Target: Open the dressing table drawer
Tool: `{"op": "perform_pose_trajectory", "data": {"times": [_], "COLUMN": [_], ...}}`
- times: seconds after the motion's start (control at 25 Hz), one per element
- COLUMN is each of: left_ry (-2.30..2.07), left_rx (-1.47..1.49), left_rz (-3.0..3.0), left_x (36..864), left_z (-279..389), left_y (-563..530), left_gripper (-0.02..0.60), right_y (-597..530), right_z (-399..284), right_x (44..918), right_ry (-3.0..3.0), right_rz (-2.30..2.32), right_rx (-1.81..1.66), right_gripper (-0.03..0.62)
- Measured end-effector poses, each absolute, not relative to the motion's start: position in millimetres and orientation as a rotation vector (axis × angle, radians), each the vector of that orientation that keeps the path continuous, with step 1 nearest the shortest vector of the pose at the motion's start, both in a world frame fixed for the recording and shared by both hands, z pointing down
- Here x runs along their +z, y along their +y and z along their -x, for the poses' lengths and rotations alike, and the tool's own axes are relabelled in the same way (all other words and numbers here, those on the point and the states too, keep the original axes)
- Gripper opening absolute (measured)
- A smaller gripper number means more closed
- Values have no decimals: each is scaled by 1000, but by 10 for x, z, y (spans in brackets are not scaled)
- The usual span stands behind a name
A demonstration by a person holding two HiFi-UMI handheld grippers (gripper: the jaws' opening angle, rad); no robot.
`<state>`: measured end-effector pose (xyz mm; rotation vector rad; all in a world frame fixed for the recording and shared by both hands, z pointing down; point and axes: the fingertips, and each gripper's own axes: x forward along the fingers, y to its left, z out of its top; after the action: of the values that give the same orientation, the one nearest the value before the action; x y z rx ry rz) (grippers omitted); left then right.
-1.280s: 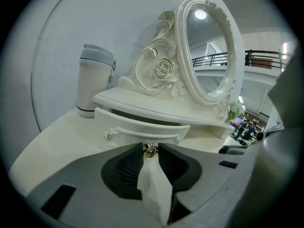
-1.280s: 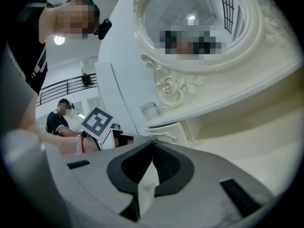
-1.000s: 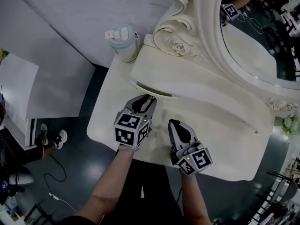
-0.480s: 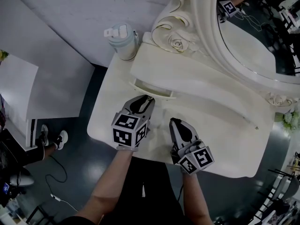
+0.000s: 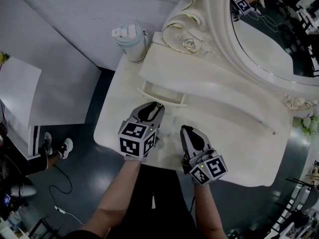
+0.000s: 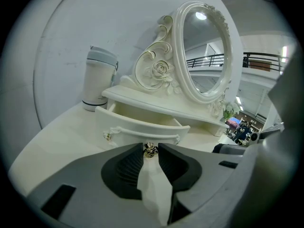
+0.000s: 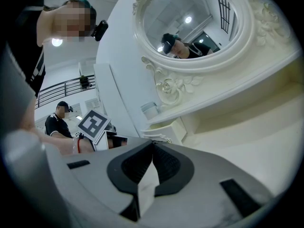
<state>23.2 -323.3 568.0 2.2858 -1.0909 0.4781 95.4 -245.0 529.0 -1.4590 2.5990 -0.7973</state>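
My left tool (image 5: pixel 158 105) grips small gold knob (image 6: pixel 150 150) at middle of drawer front. Jaws narrow, pads against both sides of knob. Drawer (image 5: pixel 159 94) sits under raised shelf (image 5: pixel 209 81) on table (image 5: pixel 112 128), pulled partly out, its inside visible in left gripper view. My right tool (image 5: pixel 183 130) over table, just right of left one, jaws closed together, nothing between them. 1 bottle (image 5: pixel 131 43) stands at back left corner, near mirror (image 5: pixel 264 34).
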Motion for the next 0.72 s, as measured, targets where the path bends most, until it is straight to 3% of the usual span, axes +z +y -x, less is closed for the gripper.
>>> {"op": "perform_pose_trajectory", "data": {"times": [0.72], "left_ry": [-1094], "left_rx": [485], "left_rz": [-2265], "left_x": [5677], "left_z": [-192], "left_y": [-3084], "left_gripper": [103], "right_y": [-2419], "right_z": [-932], "right_x": [5271], "right_ry": [2601], "right_rz": [1445], "right_rx": [-802], "right_gripper": [6]}}
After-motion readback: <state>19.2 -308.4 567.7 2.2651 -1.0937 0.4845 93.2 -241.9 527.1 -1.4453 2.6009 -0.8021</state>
